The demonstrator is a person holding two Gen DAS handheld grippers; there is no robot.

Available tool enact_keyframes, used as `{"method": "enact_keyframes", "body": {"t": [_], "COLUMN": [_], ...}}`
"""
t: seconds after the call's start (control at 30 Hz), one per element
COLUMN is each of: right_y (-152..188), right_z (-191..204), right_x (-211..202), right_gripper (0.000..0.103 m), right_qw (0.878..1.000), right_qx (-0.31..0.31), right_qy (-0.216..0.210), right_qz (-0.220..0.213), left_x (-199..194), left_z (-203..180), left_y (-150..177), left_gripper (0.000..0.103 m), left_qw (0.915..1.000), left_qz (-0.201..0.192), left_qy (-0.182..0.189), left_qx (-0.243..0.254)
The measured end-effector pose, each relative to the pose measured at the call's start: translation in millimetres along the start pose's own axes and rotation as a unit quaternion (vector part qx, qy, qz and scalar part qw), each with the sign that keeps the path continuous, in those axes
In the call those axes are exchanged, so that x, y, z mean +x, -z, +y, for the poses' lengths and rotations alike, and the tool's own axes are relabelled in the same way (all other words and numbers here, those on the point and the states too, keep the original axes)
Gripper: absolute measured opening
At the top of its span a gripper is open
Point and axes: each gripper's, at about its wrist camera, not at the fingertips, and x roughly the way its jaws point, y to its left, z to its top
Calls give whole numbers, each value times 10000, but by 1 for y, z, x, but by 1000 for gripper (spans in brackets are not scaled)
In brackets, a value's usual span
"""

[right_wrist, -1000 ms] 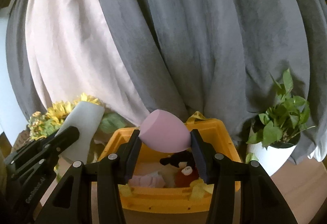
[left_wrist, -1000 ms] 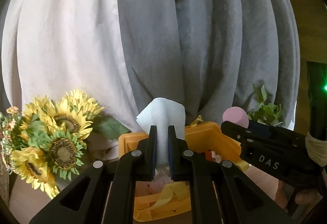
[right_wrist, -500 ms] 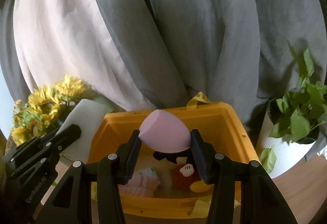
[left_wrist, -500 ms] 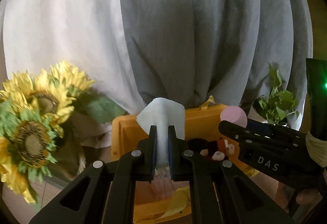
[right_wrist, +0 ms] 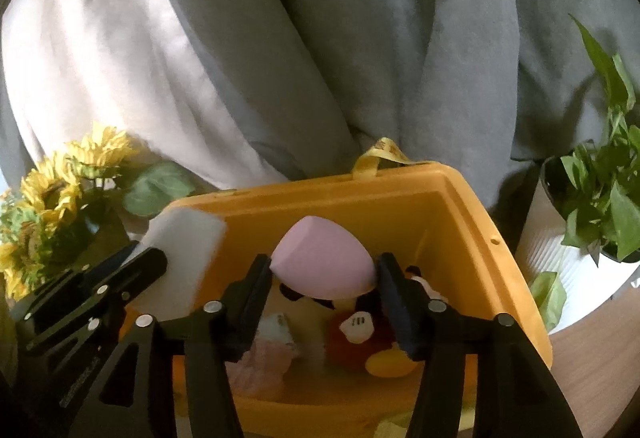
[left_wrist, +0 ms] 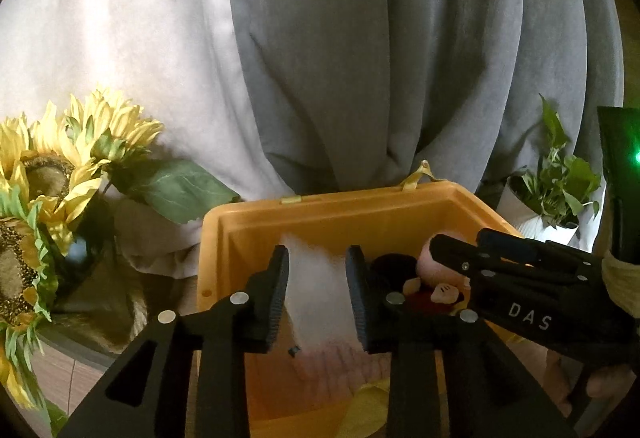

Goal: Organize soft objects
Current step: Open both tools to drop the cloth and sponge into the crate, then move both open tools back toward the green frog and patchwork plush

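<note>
An orange bin (left_wrist: 340, 198) (right_wrist: 400, 178) lies just below both grippers. My left gripper (left_wrist: 316, 258) (right_wrist: 140, 258) is over its left half with its jaws opening. A white sponge block (left_wrist: 316, 290) (right_wrist: 180, 258), blurred, sits loose between the pads. My right gripper (right_wrist: 322, 262) (left_wrist: 460, 240) is over the bin's middle, its jaws opening too. A pink egg-shaped sponge (right_wrist: 324, 250) (left_wrist: 428, 262) sits between its fingertips, no longer squeezed. In the bin lie a mouse plush (right_wrist: 360, 326) (left_wrist: 436, 294) and a pink knitted item (right_wrist: 264, 358).
Sunflowers (left_wrist: 48, 178) (right_wrist: 52, 190) stand to the left of the bin. A leafy plant in a white pot (right_wrist: 592, 238) (left_wrist: 560, 190) stands to its right. Grey and white curtains (left_wrist: 400, 58) hang close behind. Wooden tabletop (right_wrist: 592, 378) shows at the lower right.
Both grippers came down and closer over the bin. Their jaws have parted. The white sponge, pinched thin before, now fills the wider gap and sits lower.
</note>
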Motion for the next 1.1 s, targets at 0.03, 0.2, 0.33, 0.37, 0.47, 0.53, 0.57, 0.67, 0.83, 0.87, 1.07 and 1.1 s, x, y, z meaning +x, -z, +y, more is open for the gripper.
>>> {"method": "enact_keyframes", "body": {"t": [0.03, 0.2, 0.33, 0.37, 0.47, 0.53, 0.57, 0.67, 0.83, 0.87, 1.07, 1.1], "right_y": [0, -1, 1, 1, 2, 3, 3, 5, 9, 10, 24, 26], "right_z": [-2, -6, -8, -9, -9, -10, -11, -12, -11, -11, -16, -18], "right_x": [0, -4, -15, -20, -32, -44, -49, -67, -99, -104, -139, -144], "right_gripper": [59, 62, 62, 62, 62, 62, 62, 62, 62, 62, 62, 62], "right_qw": [10000, 9999, 9997, 9996, 9994, 9991, 9989, 9983, 9967, 9964, 9940, 9938], "right_qx": [33, 94, 99, 113, 124, 147, 157, 190, 233, 253, 344, 355], "right_qy": [17, 94, 194, 206, 245, 273, 285, 324, 423, 440, 616, 641], "right_qz": [-5, -52, -130, -155, -223, -296, -325, -441, -655, -684, -835, -836], "left_x": [0, -9, -23, -26, -41, -51, -57, -72, -95, -99, -121, -125], "left_z": [-1, -2, -6, -7, -13, -17, -19, -27, -39, -41, -56, -59], "left_y": [-1, -2, -3, -3, -4, -6, -6, -7, -6, -5, 4, 6], "left_gripper": [35, 36, 36, 36, 38, 39, 39, 39, 40, 40, 41, 41], "left_qw": [10000, 10000, 9999, 9998, 9996, 9994, 9993, 9988, 9978, 9976, 9965, 9962], "left_qz": [12, -23, -120, -144, -237, -309, -344, -440, -573, -589, -602, -603], "left_qy": [-1, -47, -73, -72, -58, -35, -18, 65, 212, 242, 417, 447], "left_qx": [8, 21, 60, 69, 106, 134, 153, 203, 275, 287, 403, 432]}}
